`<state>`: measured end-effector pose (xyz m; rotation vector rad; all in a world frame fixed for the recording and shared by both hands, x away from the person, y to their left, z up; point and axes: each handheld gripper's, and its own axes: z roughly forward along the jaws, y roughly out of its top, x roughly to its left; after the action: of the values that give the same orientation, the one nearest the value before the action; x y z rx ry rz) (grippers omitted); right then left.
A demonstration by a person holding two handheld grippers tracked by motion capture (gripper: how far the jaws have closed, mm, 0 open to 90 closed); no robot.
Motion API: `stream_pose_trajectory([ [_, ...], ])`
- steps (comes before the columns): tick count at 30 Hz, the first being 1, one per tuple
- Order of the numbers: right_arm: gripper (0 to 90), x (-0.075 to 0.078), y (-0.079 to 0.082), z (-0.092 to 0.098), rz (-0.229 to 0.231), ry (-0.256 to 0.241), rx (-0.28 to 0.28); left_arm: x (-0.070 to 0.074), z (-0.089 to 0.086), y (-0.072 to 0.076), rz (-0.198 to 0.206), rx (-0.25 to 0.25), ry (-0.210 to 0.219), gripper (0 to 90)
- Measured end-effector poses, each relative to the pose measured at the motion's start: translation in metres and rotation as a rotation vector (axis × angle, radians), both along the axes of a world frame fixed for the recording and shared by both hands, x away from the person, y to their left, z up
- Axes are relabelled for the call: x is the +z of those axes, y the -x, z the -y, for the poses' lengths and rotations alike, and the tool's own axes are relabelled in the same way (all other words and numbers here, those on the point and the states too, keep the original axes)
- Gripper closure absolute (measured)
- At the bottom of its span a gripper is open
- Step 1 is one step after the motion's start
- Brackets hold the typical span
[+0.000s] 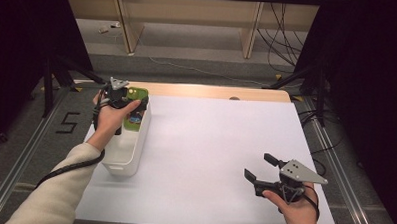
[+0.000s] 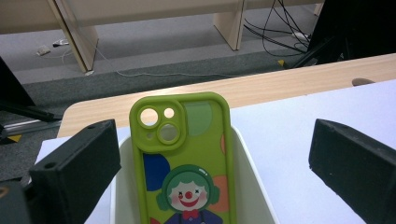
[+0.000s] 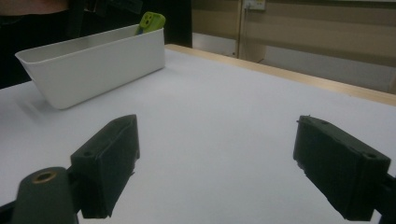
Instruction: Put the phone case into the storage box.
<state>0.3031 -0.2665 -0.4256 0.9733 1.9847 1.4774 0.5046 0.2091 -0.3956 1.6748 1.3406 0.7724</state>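
At ten o'clock on the worktop (image 1: 210, 157), the left tool (image 2: 212, 163) hovers released over the white bin (image 1: 130, 154) — green phone case (image 2: 182, 158) upright inside, untouched. The right tool (image 1: 261, 168) rests at four o'clock, jaws spread, empty.

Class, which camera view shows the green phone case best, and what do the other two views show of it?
The left gripper view: the phone case stands close up, camera holes and clown print clear. The high view shows it small in the white bin, partly behind the hand. The right gripper view shows its top above the rim.
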Motion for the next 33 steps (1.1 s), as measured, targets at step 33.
stream_pose_trajectory([
  [33,15.6,0.000,0.000,0.000,-0.001,0.002,-0.004,0.009,-0.010,0.040,0.058,-0.086,0.002,1.2],
])
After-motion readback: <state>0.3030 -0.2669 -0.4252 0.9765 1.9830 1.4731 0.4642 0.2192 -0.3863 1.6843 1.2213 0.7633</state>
